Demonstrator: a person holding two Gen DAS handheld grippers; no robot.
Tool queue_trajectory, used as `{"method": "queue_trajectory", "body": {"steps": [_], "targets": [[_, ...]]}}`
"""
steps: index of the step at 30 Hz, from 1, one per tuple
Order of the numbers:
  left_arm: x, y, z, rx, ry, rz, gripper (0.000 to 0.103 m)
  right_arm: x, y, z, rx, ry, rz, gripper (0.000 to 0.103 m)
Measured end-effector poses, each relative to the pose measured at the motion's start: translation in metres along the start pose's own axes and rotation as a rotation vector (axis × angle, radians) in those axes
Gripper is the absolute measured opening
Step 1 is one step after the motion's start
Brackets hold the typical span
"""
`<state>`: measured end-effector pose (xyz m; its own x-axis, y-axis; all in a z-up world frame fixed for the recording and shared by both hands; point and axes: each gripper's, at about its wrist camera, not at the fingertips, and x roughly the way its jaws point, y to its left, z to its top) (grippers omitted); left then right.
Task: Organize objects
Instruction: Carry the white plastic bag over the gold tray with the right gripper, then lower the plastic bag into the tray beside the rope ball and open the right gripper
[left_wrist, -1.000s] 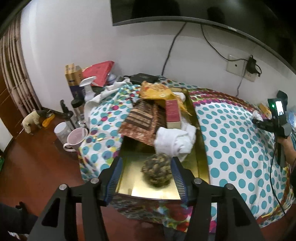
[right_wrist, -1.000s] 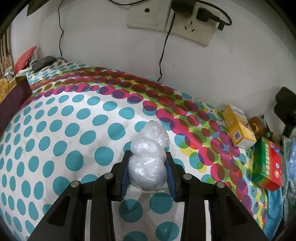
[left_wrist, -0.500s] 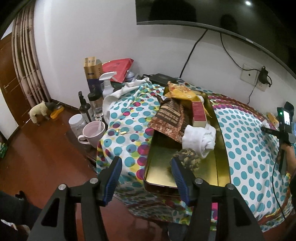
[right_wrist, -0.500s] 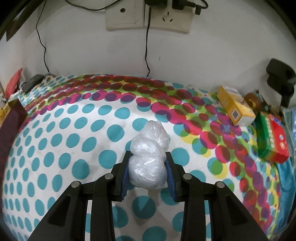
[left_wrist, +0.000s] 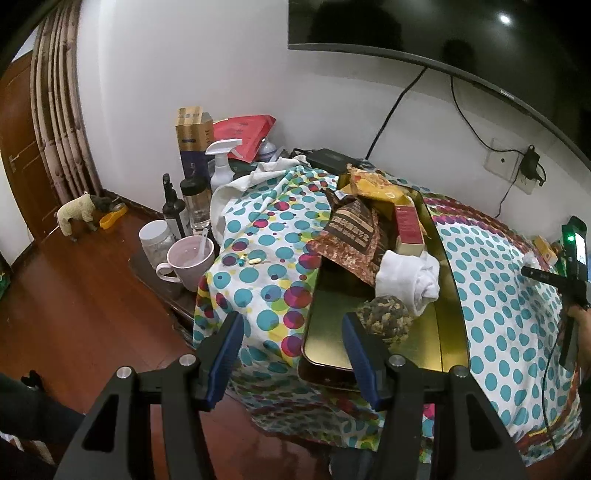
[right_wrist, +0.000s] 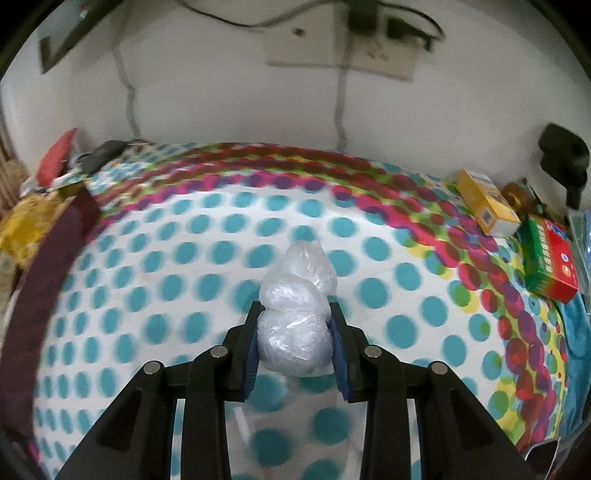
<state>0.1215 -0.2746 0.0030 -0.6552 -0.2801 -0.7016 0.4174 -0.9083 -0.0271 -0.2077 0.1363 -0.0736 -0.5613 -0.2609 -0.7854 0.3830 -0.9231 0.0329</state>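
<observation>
Left gripper (left_wrist: 291, 334) withdrawn from tin (left_wrist: 452, 295) — empty, right gripper (right_wrist: 294, 328) clamping plastic bag (right_wrist: 295, 317)

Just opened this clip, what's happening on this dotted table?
A person is tidying things into a gold tin tray. The right tongs are shut on a crumpled clear plastic bag, held over the polka-dot cloth. The left tongs are open and empty, near the tray's front end. A brownish mottled ball, a rolled white cloth and snack packets already lie in the tray.

one gold tray (left_wrist: 448, 295), two boxes (right_wrist: 487, 208), one mug (left_wrist: 188, 262)
</observation>
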Motion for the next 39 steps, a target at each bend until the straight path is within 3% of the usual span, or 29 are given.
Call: {"method": "queue_trajectory", "body": {"steps": [3, 9, 17, 27, 32, 39], "targets": [[0.000, 0.004, -0.002, -0.016, 0.003, -0.005, 0.057, -0.017, 0.025, -0.001, -0.030, -0.017, 0.056, 0.031], [0.001, 0.010, -0.005, -0.028, 0.016, -0.011, 0.057, -0.070, 0.115, -0.009, -0.120, -0.042, 0.260, 0.031], [-0.001, 0.018, -0.005, -0.050, 0.017, 0.000, 0.057, -0.120, 0.207, -0.039, -0.293, -0.015, 0.408, 0.032], [0.004, 0.030, -0.006, -0.085, 0.032, 0.026, 0.057, -0.122, 0.246, -0.080, -0.393, 0.049, 0.419, 0.032], [0.008, 0.030, -0.006, -0.089, 0.051, 0.034, 0.057, -0.116, 0.262, -0.084, -0.437, 0.059, 0.372, 0.032], [0.013, 0.038, -0.006, -0.121, 0.083, 0.033, 0.057, -0.099, 0.269, -0.078, -0.393, 0.116, 0.374, 0.032]]}}
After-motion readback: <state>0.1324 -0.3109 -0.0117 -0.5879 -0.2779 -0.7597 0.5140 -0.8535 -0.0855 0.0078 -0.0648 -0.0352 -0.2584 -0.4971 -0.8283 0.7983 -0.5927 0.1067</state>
